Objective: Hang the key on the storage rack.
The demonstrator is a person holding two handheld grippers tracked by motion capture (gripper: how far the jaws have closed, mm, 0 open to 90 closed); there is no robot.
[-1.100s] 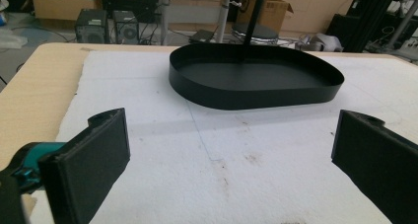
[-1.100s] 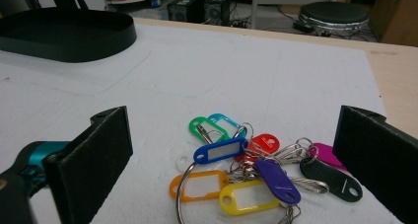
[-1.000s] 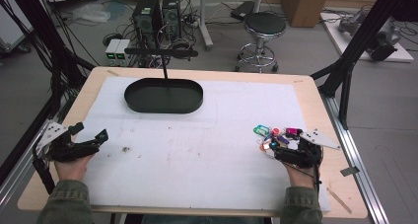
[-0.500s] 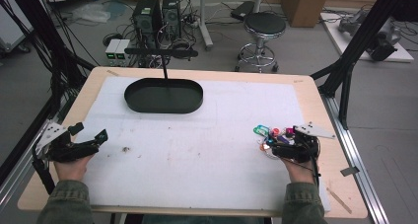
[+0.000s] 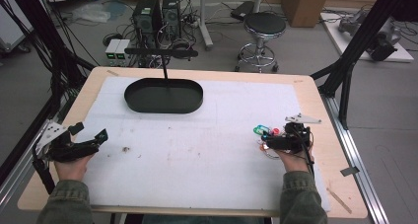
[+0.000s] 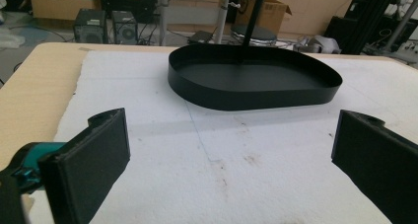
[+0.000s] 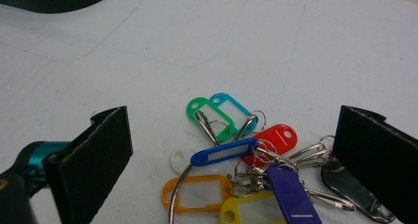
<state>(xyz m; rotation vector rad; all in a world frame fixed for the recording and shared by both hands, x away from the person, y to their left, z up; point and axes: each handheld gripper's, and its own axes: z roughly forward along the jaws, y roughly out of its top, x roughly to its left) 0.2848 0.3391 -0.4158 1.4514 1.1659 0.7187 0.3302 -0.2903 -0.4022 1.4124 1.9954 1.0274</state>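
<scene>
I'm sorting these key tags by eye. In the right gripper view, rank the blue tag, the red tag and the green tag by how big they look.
1. Blue tag, longest.
2. Red tag and green tag look about alike; both are partly covered, so I won't rank them.

A light wooden table (image 5: 340, 184) carries a white foam sheet (image 5: 207, 150) that covers most of its top, leaving bare wood along the edges. A black oval tray (image 5: 163, 95) sits on the sheet at the far side, left of centre. Well to the right of the tray and nearer the person, a bunch of coloured key tags (image 7: 236, 155) lies on the sheet. Small brown stains (image 5: 125, 148) mark the sheet nearer than the tray.
</scene>
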